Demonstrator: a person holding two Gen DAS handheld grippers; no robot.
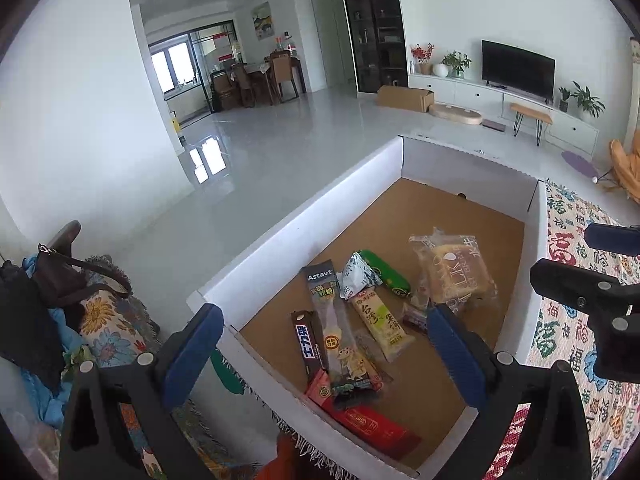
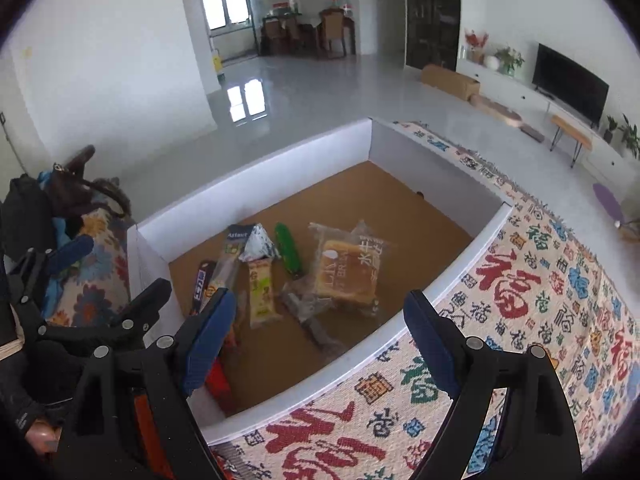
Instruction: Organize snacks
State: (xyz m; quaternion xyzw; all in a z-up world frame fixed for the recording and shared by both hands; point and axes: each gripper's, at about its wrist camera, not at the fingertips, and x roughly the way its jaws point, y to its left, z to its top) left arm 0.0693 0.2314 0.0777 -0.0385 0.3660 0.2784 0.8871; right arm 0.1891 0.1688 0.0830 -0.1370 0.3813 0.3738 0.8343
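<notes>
My widest neighbour is the patterned blanket (image 2: 520, 320), spread under and ahead of my right jaws and running off to their right side. Set on it is the white-walled cardboard box (image 1: 304, 216), whose near wall crosses between my left jaws and whose brown floor lies just beyond them. Inside, the bagged bread (image 1: 460, 276) lies ahead of my left gripper's (image 1: 324, 354) right finger; the tall Astavt packet (image 1: 326, 304), the yellow bar (image 1: 380, 326) and the dark chocolate bar (image 1: 308, 342) lie between those spread, empty fingers, with the red packet (image 1: 368, 420) nearest. My right gripper (image 2: 324, 346) also stands open, holding nothing, over the box's near right wall.
</notes>
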